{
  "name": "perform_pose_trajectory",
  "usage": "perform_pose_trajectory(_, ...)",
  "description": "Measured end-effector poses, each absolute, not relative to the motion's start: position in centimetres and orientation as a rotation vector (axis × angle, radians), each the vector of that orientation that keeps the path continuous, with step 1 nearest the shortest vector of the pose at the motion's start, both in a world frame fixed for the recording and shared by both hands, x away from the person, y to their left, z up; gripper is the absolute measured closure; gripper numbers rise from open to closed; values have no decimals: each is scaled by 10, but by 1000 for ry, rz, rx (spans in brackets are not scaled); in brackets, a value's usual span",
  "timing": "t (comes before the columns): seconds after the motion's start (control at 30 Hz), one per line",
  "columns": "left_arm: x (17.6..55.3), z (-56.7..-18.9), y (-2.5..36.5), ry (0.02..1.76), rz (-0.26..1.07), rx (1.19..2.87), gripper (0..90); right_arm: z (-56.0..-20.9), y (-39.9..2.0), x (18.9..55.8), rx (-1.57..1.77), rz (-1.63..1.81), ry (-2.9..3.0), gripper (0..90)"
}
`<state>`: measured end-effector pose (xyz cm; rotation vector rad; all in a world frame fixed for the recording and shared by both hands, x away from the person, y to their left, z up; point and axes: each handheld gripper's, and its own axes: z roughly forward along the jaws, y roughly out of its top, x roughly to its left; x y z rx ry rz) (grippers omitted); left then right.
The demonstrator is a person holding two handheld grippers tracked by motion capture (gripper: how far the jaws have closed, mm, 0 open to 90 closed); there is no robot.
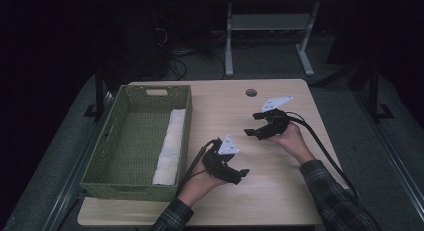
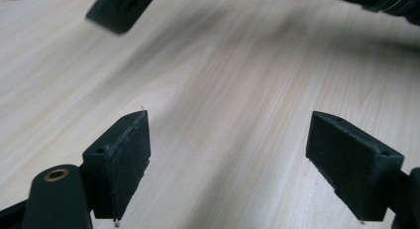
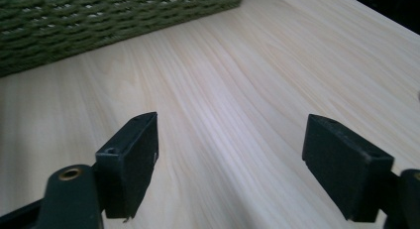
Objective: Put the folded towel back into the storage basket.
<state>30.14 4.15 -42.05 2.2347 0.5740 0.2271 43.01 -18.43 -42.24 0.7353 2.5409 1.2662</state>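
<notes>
White folded cloth [image 1: 170, 146] lies inside the green woven basket [image 1: 102, 158], along its right wall. Right of the basket, over bare table [image 1: 280, 191], the left gripper [image 1: 241, 174] and right gripper [image 1: 252, 125] both hold their jaws spread wide, pinching nothing.

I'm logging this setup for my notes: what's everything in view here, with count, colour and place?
table: one, light wood, centre of the high view, with a round hole near its far edge
basket: one, green woven, on the table's left side
towel: one, white, folded, lying along the basket's right wall
second table: one, grey legs, on the floor behind
cables: several, dark, on the floor behind
left gripper: one, black, over bare table near the basket, open, nothing between its jaws
right gripper: one, black, over the table's right half, open, nothing between its jaws
hands: two, with plaid sleeves, each holding a gripper
</notes>
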Motion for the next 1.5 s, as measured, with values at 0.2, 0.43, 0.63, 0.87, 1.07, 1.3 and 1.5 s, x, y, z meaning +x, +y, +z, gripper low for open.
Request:
perform_pose_trajectory(0.2, 304, -440, 41, 599, 215, 2231, 162, -436, -203, 421, 799, 1249, 2510, 183)
perform_pose_trajectory(0.43, 305, -452, 45, 627, 248, 2235, 157, -457, -219, 406, 857, 1183, 2506, 154)
perform_pose_trajectory(0.63, 306, -464, 43, 646, 233, 2257, 152, -468, -231, 395, 903, 1131, 2489, 141)
perform_pose_trajectory(0.87, 307, -476, 40, 639, 267, 2301, 133, -480, -242, 389, 951, 1089, 2485, 139)
perform_pose_trajectory(1.07, 307, -479, 41, 633, 265, 2273, 124, -483, -243, 389, 955, 1084, 2483, 139)
perform_pose_trajectory(1.3, 307, -479, 40, 633, 265, 2269, 123, -483, -243, 390, 988, 1088, 2491, 127)
perform_pose_trajectory(1.5, 307, -479, 41, 634, 263, 2272, 123, -483, -243, 390, 989, 1086, 2490, 124)
